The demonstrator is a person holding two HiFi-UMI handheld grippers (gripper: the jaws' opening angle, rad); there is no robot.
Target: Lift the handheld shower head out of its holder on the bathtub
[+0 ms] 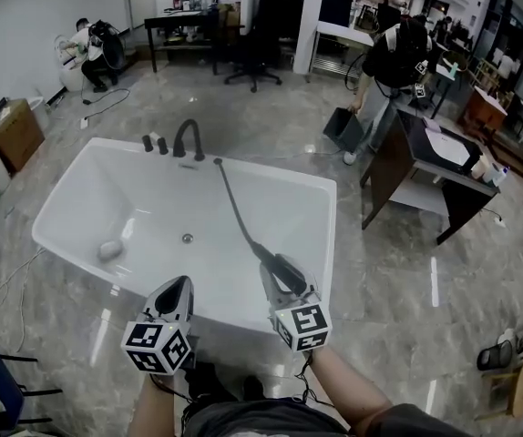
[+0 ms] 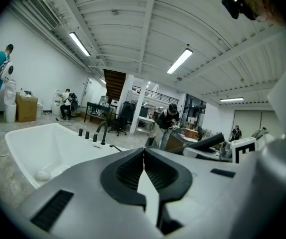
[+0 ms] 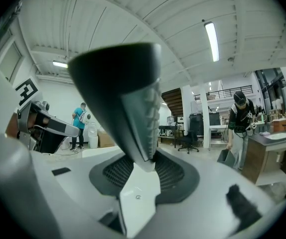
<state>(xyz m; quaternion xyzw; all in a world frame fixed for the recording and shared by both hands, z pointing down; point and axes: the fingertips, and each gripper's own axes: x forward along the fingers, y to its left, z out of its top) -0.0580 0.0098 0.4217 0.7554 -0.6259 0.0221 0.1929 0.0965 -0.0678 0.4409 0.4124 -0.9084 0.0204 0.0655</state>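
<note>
The white bathtub (image 1: pixel 330 235) lies in front of me, with a black faucet (image 1: pixel 189 139) on its far rim. A black hose (image 1: pixel 234 208) runs from that rim across the tub to the dark handheld shower head (image 1: pixel 286 267). My right gripper (image 1: pixel 280 276) is shut on the shower head above the near rim. In the right gripper view the head (image 3: pixel 123 93) rises large between the jaws (image 3: pixel 144 158). To its left my left gripper (image 1: pixel 178 289) hovers over the near rim, shut and holding nothing (image 2: pixel 144 152).
A small white object (image 1: pixel 109 249) lies in the tub near the drain (image 1: pixel 187 238). A dark desk (image 1: pixel 444 153) and a bin (image 1: pixel 343 127) stand to the right, with a person (image 1: pixel 389 62) behind them. Cardboard boxes (image 1: pixel 11 135) sit at the left.
</note>
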